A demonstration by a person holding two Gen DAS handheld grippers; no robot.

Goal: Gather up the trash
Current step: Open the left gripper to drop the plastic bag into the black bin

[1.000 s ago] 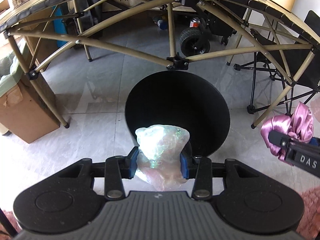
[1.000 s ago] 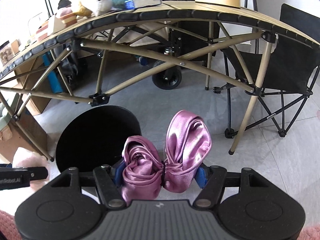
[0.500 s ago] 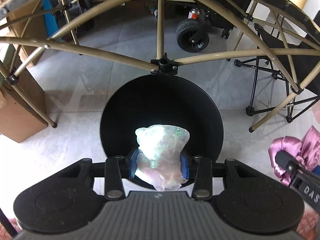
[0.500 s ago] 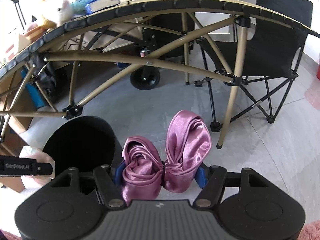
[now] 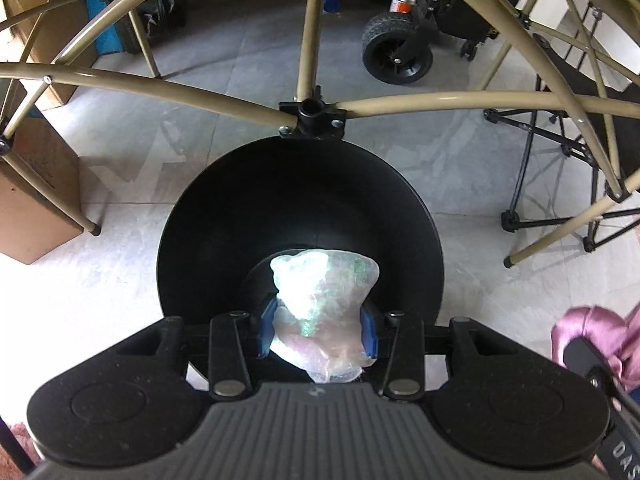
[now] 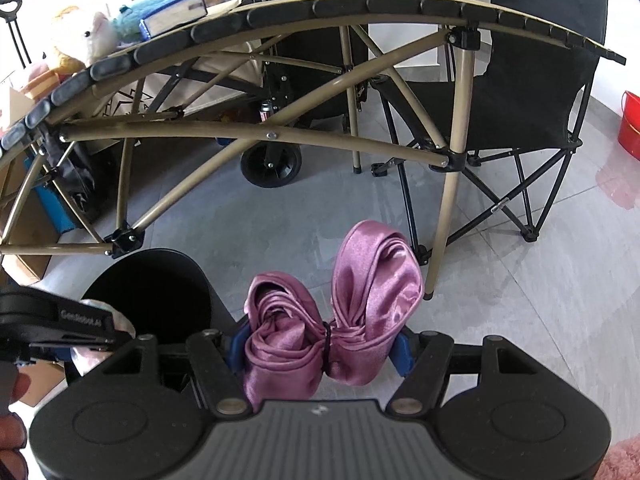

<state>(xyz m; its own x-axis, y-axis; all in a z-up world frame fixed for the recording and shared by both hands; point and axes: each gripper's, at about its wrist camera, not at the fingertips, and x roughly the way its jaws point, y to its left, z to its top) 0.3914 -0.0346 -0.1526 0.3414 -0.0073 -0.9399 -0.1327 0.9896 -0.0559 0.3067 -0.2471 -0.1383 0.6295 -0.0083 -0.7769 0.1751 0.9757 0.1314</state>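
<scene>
- Left gripper is clamped on a crumpled iridescent wrapper, hanging over the black bin's mouth.
- Right gripper pinches a pink satin bow beside the bin, over bare floor.
- Drop step: next, spread the left jaws.
- Beyond, the table frame crosses the far rim; room is tight there.

The grey tiled floor carried a black round bin; beside the bin stood a cardboard box.
</scene>
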